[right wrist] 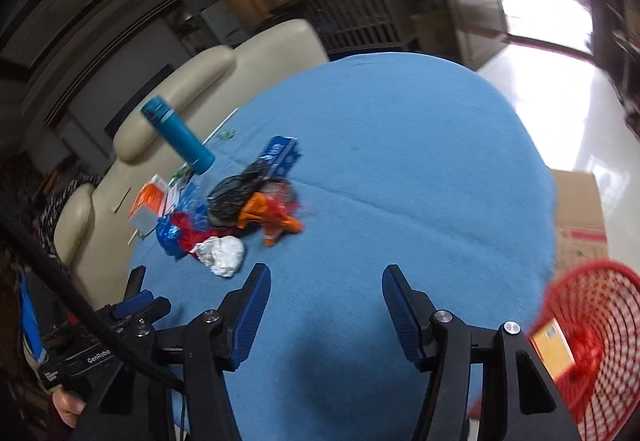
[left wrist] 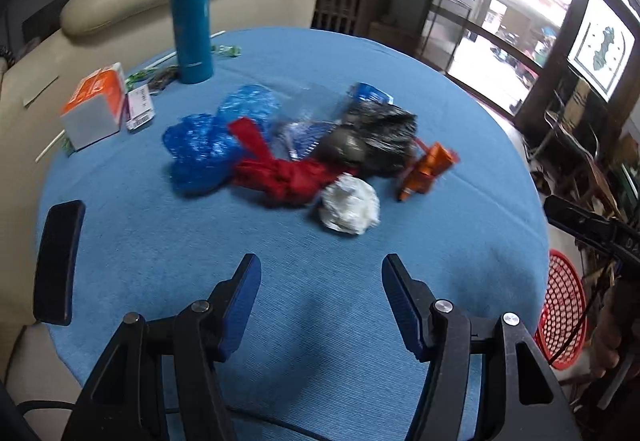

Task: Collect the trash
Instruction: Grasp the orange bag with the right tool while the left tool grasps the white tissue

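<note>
Hovering my left gripper spread and empty over the near table, lined up on the trash pile mid-table: crumpled white wad nearest, red and blue plastic behind. Right wrist view: right gripper also spread, empty, beside the red basket for drop-offs; a box already inside.

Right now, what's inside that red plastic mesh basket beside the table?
In the right claw's view, the red plastic mesh basket holds a yellow-orange cardboard box and some crumpled red plastic. The blurred rim and these pieces cover the bottom, so anything beneath them cannot be seen.
</note>
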`<state>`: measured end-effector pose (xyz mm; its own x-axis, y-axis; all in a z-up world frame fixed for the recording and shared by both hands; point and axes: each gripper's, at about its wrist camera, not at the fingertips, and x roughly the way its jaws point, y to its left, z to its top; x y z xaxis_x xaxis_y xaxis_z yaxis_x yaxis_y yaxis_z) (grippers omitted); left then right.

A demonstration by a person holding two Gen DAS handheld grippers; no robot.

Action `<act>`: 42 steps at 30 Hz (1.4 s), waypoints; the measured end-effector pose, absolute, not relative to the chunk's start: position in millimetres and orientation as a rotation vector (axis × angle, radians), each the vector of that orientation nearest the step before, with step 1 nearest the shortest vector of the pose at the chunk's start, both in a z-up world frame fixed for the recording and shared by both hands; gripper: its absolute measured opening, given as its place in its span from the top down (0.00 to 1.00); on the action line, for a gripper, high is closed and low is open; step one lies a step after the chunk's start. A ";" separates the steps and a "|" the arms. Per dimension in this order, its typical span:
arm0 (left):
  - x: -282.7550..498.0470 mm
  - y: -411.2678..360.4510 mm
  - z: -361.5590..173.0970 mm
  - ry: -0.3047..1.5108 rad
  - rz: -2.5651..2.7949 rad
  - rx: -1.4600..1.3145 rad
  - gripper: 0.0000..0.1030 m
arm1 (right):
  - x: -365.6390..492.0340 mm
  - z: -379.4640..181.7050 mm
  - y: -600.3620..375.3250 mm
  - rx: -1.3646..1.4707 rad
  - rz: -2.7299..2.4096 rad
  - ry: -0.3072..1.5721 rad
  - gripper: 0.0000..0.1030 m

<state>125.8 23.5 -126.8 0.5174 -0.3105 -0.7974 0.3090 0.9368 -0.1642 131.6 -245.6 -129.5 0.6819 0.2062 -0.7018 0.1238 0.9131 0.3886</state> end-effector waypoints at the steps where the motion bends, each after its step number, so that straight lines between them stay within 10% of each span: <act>1: 129.0 25.9 -128.1 0.958 -0.367 -0.010 0.38 | 142.8 -132.6 -238.3 0.417 0.060 0.833 0.34; 17: 169.5 16.1 -136.7 0.989 -0.413 -0.059 0.38 | 259.7 -178.4 -186.1 0.393 0.070 0.891 0.31; 19: 177.8 8.7 -139.8 1.000 -0.430 -0.071 0.38 | 262.2 -183.6 -184.5 0.383 0.068 0.916 0.52; 25: 196.3 -15.2 -152.1 1.027 -0.448 -0.049 0.38 | 243.8 -185.2 -203.8 0.399 0.061 0.906 0.69; 33: 199.5 -35.5 -171.9 1.071 -0.459 -0.004 0.81 | 195.5 -177.2 -240.6 0.503 0.081 0.881 0.69; 42: 175.2 -25.6 -166.3 1.048 -0.481 -0.015 0.85 | 145.2 -162.1 -252.8 0.551 0.116 0.834 0.69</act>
